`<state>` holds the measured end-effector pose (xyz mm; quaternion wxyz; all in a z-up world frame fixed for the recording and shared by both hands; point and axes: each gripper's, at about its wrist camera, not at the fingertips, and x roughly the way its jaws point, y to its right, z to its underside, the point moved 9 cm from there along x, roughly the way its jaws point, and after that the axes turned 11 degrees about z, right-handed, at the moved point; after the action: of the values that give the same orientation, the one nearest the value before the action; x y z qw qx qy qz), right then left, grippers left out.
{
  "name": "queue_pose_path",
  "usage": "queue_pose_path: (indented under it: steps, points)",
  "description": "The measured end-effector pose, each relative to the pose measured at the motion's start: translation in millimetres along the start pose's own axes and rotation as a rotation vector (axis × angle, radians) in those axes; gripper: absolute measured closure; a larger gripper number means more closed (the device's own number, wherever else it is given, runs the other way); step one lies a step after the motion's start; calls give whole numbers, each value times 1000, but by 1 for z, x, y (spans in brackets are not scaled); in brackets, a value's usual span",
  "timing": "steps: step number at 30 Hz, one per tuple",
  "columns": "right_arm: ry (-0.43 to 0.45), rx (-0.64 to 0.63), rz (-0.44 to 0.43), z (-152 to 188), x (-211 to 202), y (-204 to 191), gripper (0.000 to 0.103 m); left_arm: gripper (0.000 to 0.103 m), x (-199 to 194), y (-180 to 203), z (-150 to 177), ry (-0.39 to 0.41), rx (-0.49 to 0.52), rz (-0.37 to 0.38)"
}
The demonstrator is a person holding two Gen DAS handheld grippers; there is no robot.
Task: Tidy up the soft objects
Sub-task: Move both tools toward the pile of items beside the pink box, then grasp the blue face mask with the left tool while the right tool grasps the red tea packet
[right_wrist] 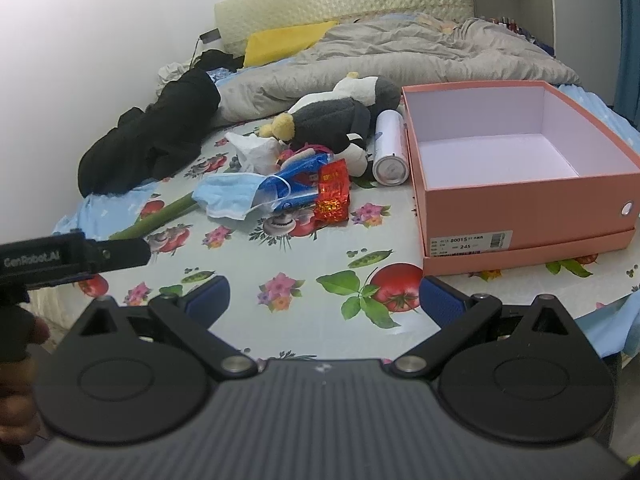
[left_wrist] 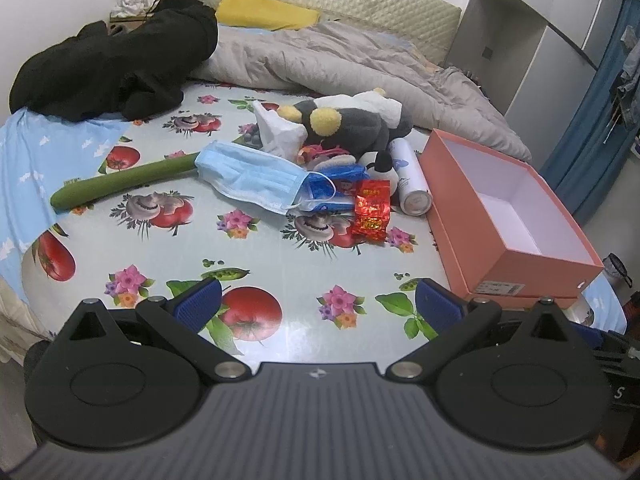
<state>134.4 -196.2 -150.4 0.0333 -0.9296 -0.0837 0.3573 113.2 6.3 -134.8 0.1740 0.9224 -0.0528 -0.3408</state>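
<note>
A pile lies mid-bed on the fruit-print sheet [left_wrist: 280,264]: a grey, white and yellow plush toy [left_wrist: 352,120] [right_wrist: 332,116], a blue face mask [left_wrist: 248,176] [right_wrist: 228,194], a white plastic bag [left_wrist: 276,130], a blue wrapper [right_wrist: 304,178] and a red foil packet [left_wrist: 372,210] [right_wrist: 331,196]. An empty pink shoebox [left_wrist: 520,276] [right_wrist: 520,216] stands to the right. My left gripper [left_wrist: 318,304] and my right gripper [right_wrist: 324,300] both hover open over the near sheet, holding nothing, well short of the pile.
A long green cucumber [left_wrist: 124,182] lies left of the mask. A white spray can [left_wrist: 412,178] [right_wrist: 390,148] lies between plush and box. Black clothing [left_wrist: 120,68], a grey duvet [left_wrist: 344,60] and a yellow pillow [left_wrist: 264,12] fill the far bed. The left gripper's body [right_wrist: 72,256] shows at the right view's left edge.
</note>
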Motion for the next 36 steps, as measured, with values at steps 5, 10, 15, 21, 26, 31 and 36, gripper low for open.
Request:
queue_pose_path:
  steps: [5, 10, 15, 21, 26, 31, 36]
  points:
    - [-2, 2, 14, -1, 3, -1, 0, 0, 8, -3, -2, -10, -6, 3]
    - [-7, 6, 19, -3, 9, 1, 0, 0, 18, -7, -4, -29, -2, 12]
    - [-32, 5, 17, -3, 24, -2, 0, 0, 35, -18, -9, -37, -24, 9]
    - [-54, -6, 5, -5, 46, -9, 0, 0, 60, -35, -16, -44, -44, -15]
    - [-43, -5, -20, -10, 62, -15, 0, 0, 76, -45, -22, -46, -64, -27]
    - [-67, -19, -38, -12, 77, -23, 0, 0, 90, -55, -26, -46, -91, -37]
    - [-75, -48, -61, -14, 96, -33, 2, 0, 107, -69, -32, -47, -118, -44]
